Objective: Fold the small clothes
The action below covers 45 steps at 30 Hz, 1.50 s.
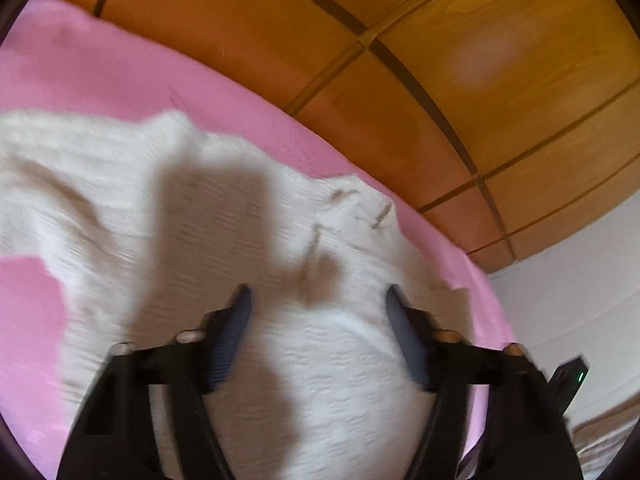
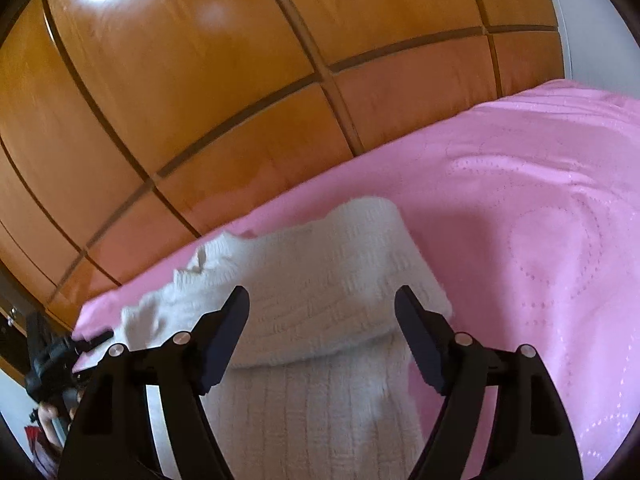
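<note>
A pink bedspread (image 2: 540, 208) with stitched dotted heart patterns covers the bed and fills the lower right of the right wrist view; behind it, across the upper part of both views, stands a glossy orange-brown wooden wardrobe (image 2: 208, 92) divided into panels by dark grooves; a strip of pale wall (image 1: 568, 304) shows at the right edge of the left wrist view.

One garment is visible: a white knitted sweater (image 1: 240, 208) lying on the bedspread, blurred in the left view; in the right view it sits in the lower centre with one part folded over another.

Two grippers, one per view; the left gripper (image 1: 318, 300) has its jaws spread wide over the sweater, gripping nothing; the right gripper (image 2: 322, 300) likewise has its jaws spread wide, above the folded part, empty; whether either touches the knit cannot be told.
</note>
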Available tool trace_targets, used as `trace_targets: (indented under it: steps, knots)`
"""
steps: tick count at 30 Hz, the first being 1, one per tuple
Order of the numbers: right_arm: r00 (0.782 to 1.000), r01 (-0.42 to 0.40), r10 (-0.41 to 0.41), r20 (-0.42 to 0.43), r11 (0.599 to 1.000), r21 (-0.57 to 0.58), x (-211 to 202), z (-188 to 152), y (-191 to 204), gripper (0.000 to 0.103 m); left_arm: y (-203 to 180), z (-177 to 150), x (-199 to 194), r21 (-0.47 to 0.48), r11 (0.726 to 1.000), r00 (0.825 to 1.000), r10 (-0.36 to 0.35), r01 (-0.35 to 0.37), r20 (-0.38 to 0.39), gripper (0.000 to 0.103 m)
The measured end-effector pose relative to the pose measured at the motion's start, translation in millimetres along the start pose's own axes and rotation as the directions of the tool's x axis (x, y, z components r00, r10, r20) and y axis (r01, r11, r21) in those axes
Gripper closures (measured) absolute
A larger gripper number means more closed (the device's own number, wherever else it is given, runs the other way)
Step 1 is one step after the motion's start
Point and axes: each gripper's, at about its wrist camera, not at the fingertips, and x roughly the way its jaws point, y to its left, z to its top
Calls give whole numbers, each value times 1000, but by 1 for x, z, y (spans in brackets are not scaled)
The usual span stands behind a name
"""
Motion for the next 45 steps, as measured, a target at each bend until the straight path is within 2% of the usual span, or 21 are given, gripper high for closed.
trace_targets:
  steps: [3,4,5,6,7,9,12,14,17,22,24,25,27,29,30,32,33,36,38,42,45]
  knots:
    - [1000,14,-14,0,1000,23,-5,-4,-9,27,-12,-2,31,13,1000,999,28,-27,-34,40]
    - [1000,21,-21,3,999,34,-8,-3,-15,27,-16,-2,39,25,999,998,33,-31,-46,56]
    - [1000,29,-30,8,999,40,-10,-2,-18,26,-21,-3,50,54,997,996,59,-55,-65,77]
    - [999,37,-38,12,998,44,-14,-2,-23,26,-25,-2,59,77,993,993,95,-89,-69,92]
    - [998,51,-52,20,997,53,-16,1,-27,26,-29,-2,64,107,989,992,109,-101,-68,100]
    - [997,67,-70,40,995,75,-22,5,-36,26,-36,1,50,114,990,997,82,-80,-14,100]
    - [995,65,-72,66,992,112,-31,11,-49,25,-48,12,4,124,992,996,-24,14,80,100]
    - [996,49,-56,68,993,108,-31,14,-50,25,-52,14,-24,171,985,990,-23,-1,139,100]
    - [998,23,-26,50,998,67,-19,15,-36,26,-41,14,-39,208,975,985,47,-82,166,100]
    - [998,-12,11,-54,1000,-28,26,12,2,28,-18,14,-9,178,968,981,158,-176,110,100]
    - [994,32,-40,-105,996,-85,48,7,12,30,-12,13,4,179,957,971,214,-229,103,100]
    - [983,112,-129,-130,985,-128,64,2,14,32,-9,12,9,184,952,969,229,-243,97,100]
    - [959,210,-238,-155,962,-176,85,-7,10,35,-6,10,18,201,928,948,295,-314,118,100]
    - [956,252,-278,-96,942,-222,88,-15,13,34,-4,8,25,240,896,927,354,-374,124,99]
    - [951,271,-297,-83,934,-231,87,-16,16,34,-2,4,30,263,874,912,389,-409,128,96]
    - [949,282,-308,-73,928,-245,86,-17,19,32,1,-3,28,290,836,885,437,-466,163,83]
    - [950,278,-304,-74,930,-241,85,-17,18,32,3,-6,23,290,832,881,441,-473,171,81]
    - [947,290,-314,-65,926,-241,75,-13,22,26,17,-10,5,226,845,873,453,-485,180,63]
    - [954,286,-300,-17,924,-253,61,-17,37,14,27,-11,-11,169,874,887,429,-455,170,63]
    - [972,222,-235,-11,929,-296,44,-37,63,13,40,-16,-37,93,915,914,378,-393,146,60]
    - [985,130,-159,-70,940,-315,39,-61,80,13,50,-25,-60,56,934,928,343,-354,143,59]
